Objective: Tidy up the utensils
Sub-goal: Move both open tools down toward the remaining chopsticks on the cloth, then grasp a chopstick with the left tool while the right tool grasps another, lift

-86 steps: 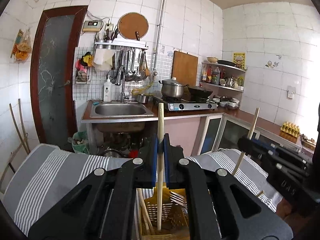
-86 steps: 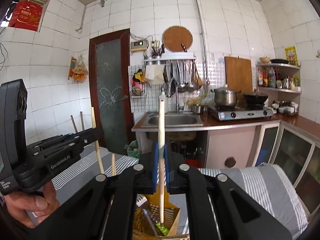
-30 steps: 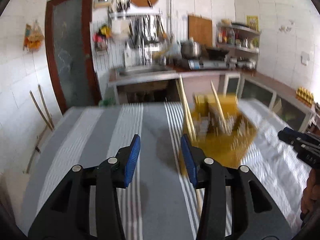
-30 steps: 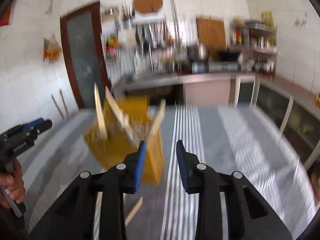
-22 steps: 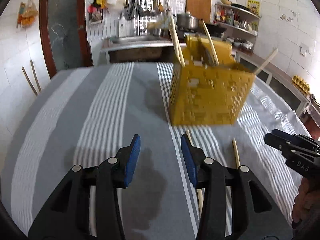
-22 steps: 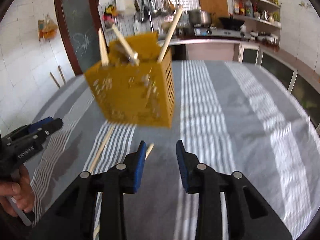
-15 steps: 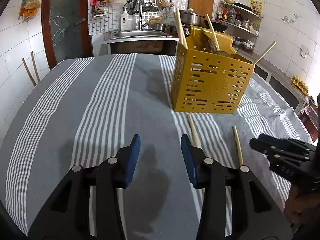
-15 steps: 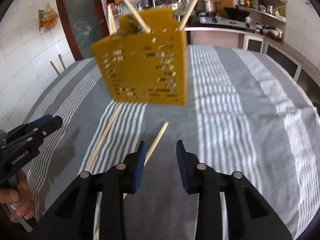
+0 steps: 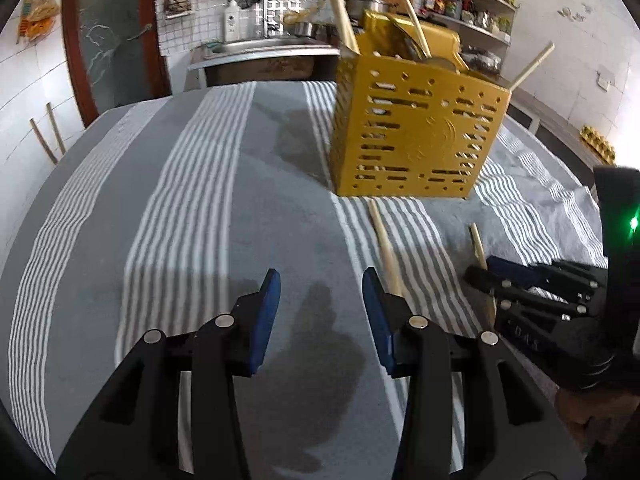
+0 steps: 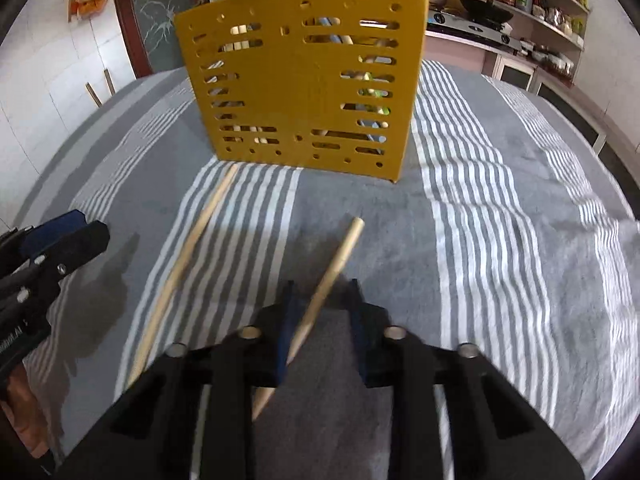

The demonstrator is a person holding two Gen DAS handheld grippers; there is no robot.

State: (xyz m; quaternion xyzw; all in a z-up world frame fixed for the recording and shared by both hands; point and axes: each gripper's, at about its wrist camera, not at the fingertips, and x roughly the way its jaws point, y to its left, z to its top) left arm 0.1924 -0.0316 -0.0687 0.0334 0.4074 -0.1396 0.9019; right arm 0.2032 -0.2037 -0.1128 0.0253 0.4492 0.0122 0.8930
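A yellow perforated utensil caddy [image 9: 416,132] [image 10: 304,88] stands on the grey striped cloth and holds several wooden sticks and utensils. Two wooden chopsticks lie on the cloth in front of it: a long one [image 9: 384,248] [image 10: 184,264] and a shorter one [image 9: 478,246] [image 10: 328,284]. My left gripper [image 9: 320,312] is open and empty, just left of the long chopstick. My right gripper [image 10: 320,308] is open, low over the cloth, with the shorter chopstick lying between its fingers. It also shows at the right of the left wrist view [image 9: 520,280].
The table with the striped cloth [image 9: 180,220] fills both views. Behind it are a sink counter [image 9: 256,46], a stove with pots [image 10: 472,8], shelves and a dark door [image 9: 112,32]. The left gripper shows at the left edge of the right wrist view [image 10: 48,248].
Both grippers let go of the sticks they held over the caddy, opened, pulled back and came down to the cloth. The right gripper now straddles the shorter chopstick.
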